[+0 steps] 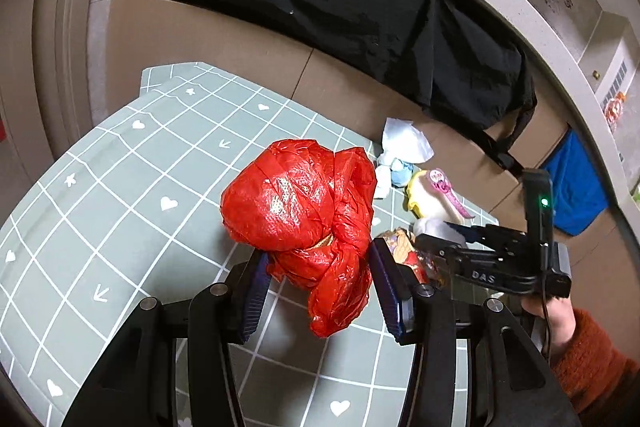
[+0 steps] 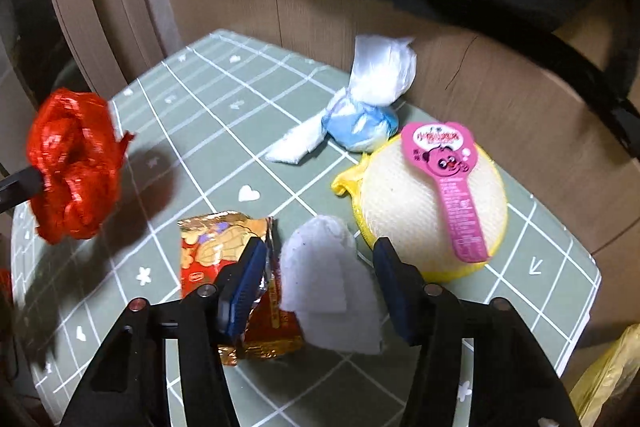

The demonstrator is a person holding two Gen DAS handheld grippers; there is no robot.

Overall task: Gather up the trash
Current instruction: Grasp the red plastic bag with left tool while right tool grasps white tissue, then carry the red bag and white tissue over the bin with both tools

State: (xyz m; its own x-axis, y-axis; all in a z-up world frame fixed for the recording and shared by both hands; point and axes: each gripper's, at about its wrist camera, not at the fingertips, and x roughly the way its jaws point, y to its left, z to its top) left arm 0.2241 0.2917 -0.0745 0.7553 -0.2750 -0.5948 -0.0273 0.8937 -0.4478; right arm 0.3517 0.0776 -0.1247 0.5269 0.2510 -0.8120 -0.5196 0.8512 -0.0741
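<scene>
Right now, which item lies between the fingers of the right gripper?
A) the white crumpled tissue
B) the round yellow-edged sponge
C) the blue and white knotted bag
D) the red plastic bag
A: in the right wrist view the white crumpled tissue sits between the fingers of the right gripper, while the red plastic bag is off to the left in the left gripper.

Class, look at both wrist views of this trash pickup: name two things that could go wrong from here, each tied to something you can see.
1. The left tongs seem to hold the red bag only by its knotted tail, so the bundle might swing or slip free.
2. The right tongs straddle the white tissue, but one finger overlaps the snack wrapper; closing could catch both or push the tissue away.
</scene>
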